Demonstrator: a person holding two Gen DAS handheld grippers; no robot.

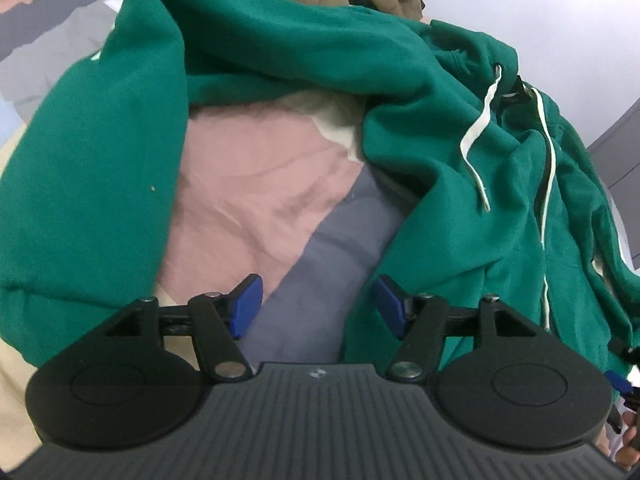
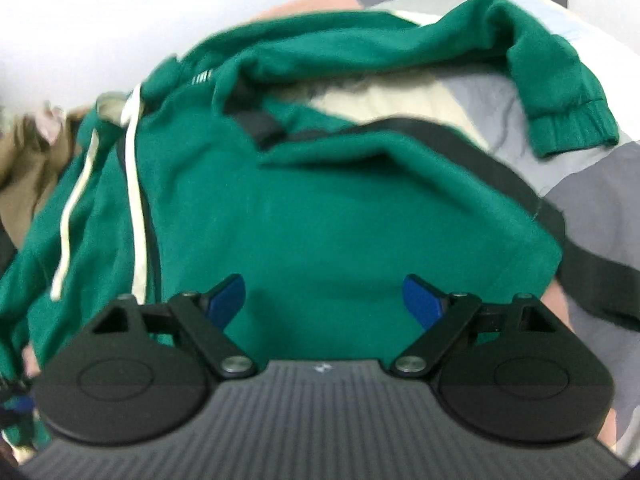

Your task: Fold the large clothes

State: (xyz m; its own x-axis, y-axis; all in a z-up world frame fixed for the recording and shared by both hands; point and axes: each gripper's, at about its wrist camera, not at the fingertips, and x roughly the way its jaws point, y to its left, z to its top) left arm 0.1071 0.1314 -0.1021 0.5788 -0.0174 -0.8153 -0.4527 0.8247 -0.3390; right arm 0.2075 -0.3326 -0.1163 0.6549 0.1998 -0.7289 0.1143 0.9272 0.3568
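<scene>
Both the left tool (image 1: 316,304) and right tool (image 2: 324,304) gape empty above the green hoodie (image 2: 320,220) on the bed (image 1: 260,184).

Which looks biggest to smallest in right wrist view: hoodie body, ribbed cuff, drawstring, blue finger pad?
1. Green hoodie body.
2. Ribbed cuff.
3. Drawstring and blue finger pad: alike; the pad is nearer the camera, so unsure.

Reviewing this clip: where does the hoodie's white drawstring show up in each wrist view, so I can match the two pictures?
Left wrist: the white drawstring hangs at upper right, over the green hoodie.
Right wrist: the drawstring runs down the left side of the hoodie.
Shared landmark: the long white zipper edge beside the drawstring.
</scene>
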